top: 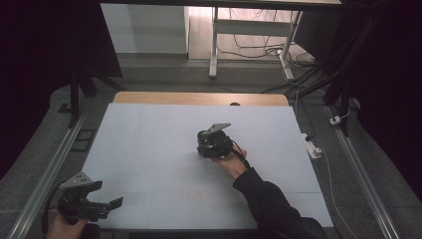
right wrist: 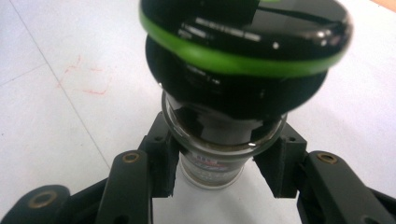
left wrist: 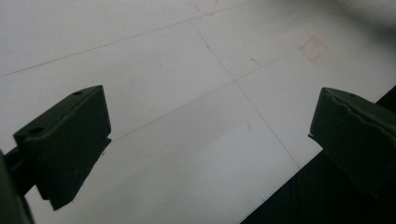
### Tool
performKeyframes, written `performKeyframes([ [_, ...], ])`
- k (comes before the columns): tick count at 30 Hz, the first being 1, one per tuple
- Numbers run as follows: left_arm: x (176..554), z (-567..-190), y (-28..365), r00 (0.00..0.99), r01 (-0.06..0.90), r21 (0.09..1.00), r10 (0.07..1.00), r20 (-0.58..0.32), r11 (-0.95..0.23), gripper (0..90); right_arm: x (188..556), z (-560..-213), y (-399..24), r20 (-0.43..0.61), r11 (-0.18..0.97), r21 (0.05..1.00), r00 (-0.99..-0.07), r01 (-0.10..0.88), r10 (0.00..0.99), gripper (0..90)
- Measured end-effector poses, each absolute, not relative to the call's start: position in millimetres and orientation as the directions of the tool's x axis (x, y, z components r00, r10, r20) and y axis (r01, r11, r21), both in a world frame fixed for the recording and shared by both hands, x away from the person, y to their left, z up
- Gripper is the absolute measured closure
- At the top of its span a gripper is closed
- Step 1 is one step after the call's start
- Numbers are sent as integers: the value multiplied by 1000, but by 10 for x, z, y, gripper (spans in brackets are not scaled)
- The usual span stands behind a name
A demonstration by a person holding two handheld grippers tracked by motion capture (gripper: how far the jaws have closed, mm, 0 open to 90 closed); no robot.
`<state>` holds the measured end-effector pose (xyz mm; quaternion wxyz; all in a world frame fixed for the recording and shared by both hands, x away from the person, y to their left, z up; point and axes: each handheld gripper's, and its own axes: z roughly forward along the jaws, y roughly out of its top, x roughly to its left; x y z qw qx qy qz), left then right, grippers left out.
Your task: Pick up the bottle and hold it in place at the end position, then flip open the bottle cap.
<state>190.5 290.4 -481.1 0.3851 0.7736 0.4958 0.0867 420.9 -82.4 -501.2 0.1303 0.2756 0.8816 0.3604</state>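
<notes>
the right gripper [top: 208, 142] is sitting near the middle of the white table [top: 149, 149], its jaws pinching the clear neck of a dark jar [right wrist: 219, 140] with a green-ringed black lid [right wrist: 243, 42], which is standing upright on the table surface. the left gripper [top: 102, 196] is hanging over the table's near left corner, well apart from the jar, with its jaws spread wide and nothing between them. faint red marks [left wrist: 313, 46] are showing on the table ahead of the left gripper.

The left gripper [top: 107, 198] sat low at the near left, jaws spread wide. The right gripper [top: 208, 141] reached forward, jaws clamped.
</notes>
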Motion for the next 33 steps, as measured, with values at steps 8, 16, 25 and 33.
performKeyframes([
  [8,1905,-4808,2898,495,700,682,833,-248,-213,0,4208,-5016,-826,-39,595,707,-819,383,573,527],
  [16,1910,-4808,2908,483,704,681,839,-250,-203,0,4209,-5016,-829,-35,595,706,-819,385,573,527],
  [25,1945,-4766,2874,516,673,708,822,-242,-214,0,4212,-5022,-841,-35,594,709,-823,379,567,527],
  [33,2082,-4747,2730,606,625,731,760,-235,-272,0,4216,-5019,-843,-34,596,708,-825,379,564,527],
])
